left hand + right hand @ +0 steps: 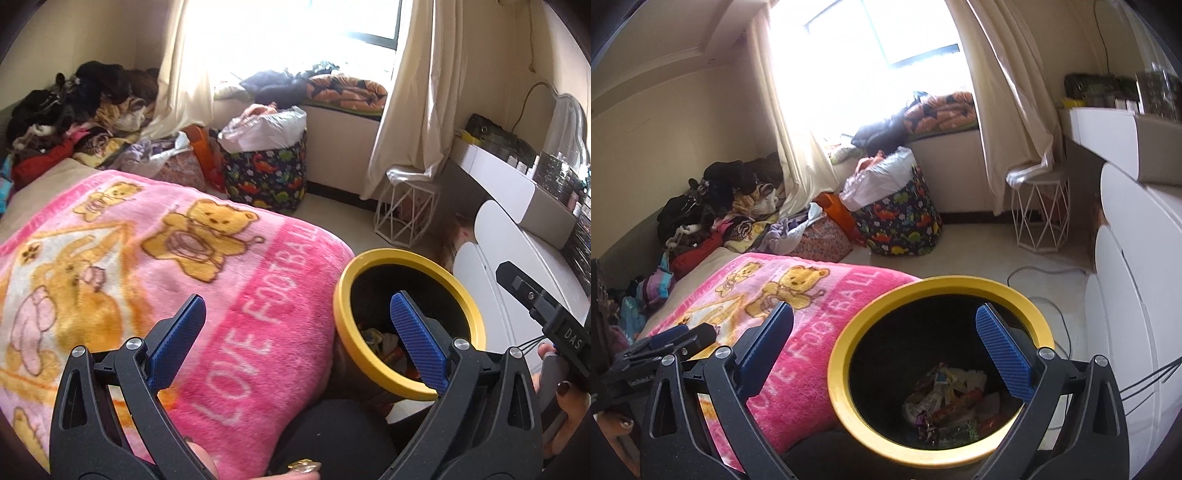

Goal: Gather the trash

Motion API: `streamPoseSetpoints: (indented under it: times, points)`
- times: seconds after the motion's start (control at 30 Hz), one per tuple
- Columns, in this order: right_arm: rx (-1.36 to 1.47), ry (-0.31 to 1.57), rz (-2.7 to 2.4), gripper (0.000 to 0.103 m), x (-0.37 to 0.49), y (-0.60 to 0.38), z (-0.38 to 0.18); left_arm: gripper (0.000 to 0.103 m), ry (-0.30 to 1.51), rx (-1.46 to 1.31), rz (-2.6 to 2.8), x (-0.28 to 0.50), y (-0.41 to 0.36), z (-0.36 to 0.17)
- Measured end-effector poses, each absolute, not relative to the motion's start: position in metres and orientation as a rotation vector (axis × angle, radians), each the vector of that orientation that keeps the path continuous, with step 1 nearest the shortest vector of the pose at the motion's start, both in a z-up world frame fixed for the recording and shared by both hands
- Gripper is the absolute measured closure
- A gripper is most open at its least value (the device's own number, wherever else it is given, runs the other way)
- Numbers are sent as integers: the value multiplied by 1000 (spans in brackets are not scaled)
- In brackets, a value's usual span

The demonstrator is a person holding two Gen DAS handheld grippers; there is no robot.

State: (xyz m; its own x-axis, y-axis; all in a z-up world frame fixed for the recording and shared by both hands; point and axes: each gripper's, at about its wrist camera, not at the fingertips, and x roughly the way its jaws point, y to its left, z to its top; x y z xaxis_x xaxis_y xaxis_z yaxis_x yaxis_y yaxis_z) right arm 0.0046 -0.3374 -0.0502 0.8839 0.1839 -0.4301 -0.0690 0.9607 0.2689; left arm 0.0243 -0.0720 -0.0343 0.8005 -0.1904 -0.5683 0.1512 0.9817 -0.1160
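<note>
Both grippers hang empty over the foot of the bed. The left gripper (295, 332) has its fingers spread wide above the pink bear blanket (155, 266), nothing between them. The right gripper (882, 350) is also spread wide and empty, poised over the mouth of the yellow-rimmed trash bin (846, 347).

The bin stands on the floor, pressed against the corner of the bed, between the bed and the white drawer unit (1137, 295). The trash (945, 406) — crumpled wrappers and packets — lies at the bin's bottom. No loose trash shows on the blanket in either view.

Risks, as I judge them:
- The right fingers sit close over the rim; a careless drop or swing could knock the rim and tip the bin, spilling wrappers onto the floor.
- The blanket edge touches the bin; dragging the blanket with the left fingers could shove it.
- A cable (1045, 273) trails on the floor behind the bin; it could snag if the bin gets moved.
- The dinosaur-print basket (905, 221) and the clothes pile (713, 221) near the window could be mistaken for trash.
</note>
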Motion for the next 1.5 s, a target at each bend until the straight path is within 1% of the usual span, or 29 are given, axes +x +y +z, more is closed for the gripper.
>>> streamPoseSetpoints:
  times: [0.23,0.37,0.53,0.87,1.5]
  points:
    - [217,326,127,7,-26,-314,-51,11,539,-55,-113,-3,-53,-29]
    - [150,244,90,7,-45,-294,-57,11,514,-42,-93,-12,-47,-32]
    - [94,199,53,7,-53,-286,-67,11,491,-39,-89,-17,-45,-36]
    - [86,203,-13,7,-48,-298,-81,11,500,-40,-107,-15,-46,-47]
    - [77,207,-11,7,-46,-299,-86,11,506,-53,-104,-13,-44,-48]
